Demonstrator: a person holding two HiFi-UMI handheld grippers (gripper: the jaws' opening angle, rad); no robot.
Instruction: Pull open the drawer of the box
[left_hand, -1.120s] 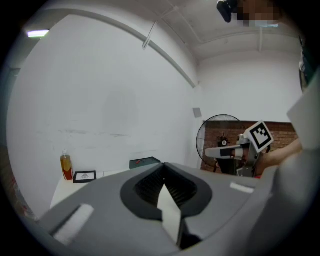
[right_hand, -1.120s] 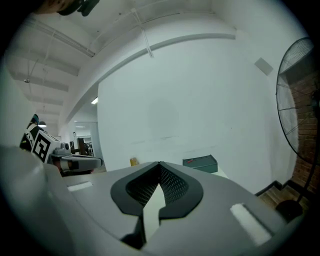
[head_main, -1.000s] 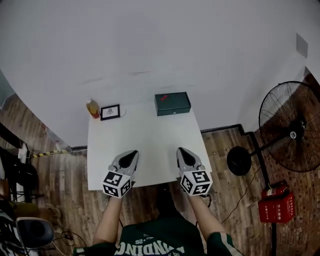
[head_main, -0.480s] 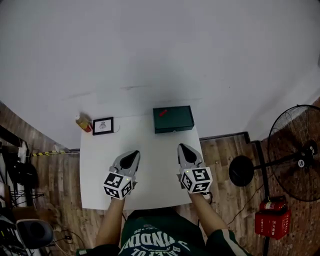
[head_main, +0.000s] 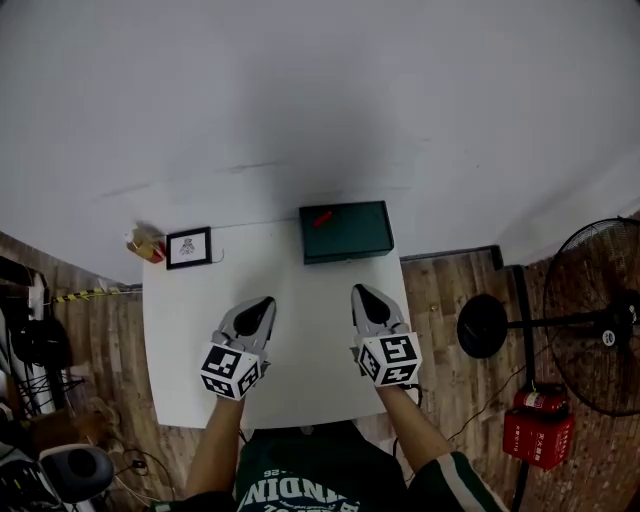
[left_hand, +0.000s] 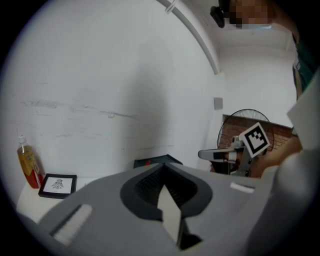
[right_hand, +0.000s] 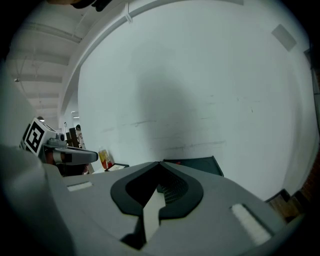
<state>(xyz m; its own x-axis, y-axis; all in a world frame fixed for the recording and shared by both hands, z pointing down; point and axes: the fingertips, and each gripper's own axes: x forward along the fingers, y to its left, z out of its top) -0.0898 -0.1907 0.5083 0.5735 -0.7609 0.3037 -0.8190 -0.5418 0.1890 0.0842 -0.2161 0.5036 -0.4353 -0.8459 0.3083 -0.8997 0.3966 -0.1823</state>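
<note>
A dark green box (head_main: 346, 232) with a small red mark on its lid stands at the far right of the white table (head_main: 300, 300). No open drawer shows on it. It also appears past the jaws in the left gripper view (left_hand: 155, 161) and the right gripper view (right_hand: 197, 164). My left gripper (head_main: 262, 303) and right gripper (head_main: 360, 293) hover side by side over the table's near half, well short of the box. Both are shut with nothing in them.
A small framed picture (head_main: 188, 247) and a yellow bottle (head_main: 143, 244) stand at the table's far left. A standing fan (head_main: 600, 330) and a red box (head_main: 535, 432) are on the wooden floor to the right. A white wall rises behind the table.
The head view has shifted, so the table and box sit lower and more to the left in the picture. Both grippers keep their place over the near half, still shut.
</note>
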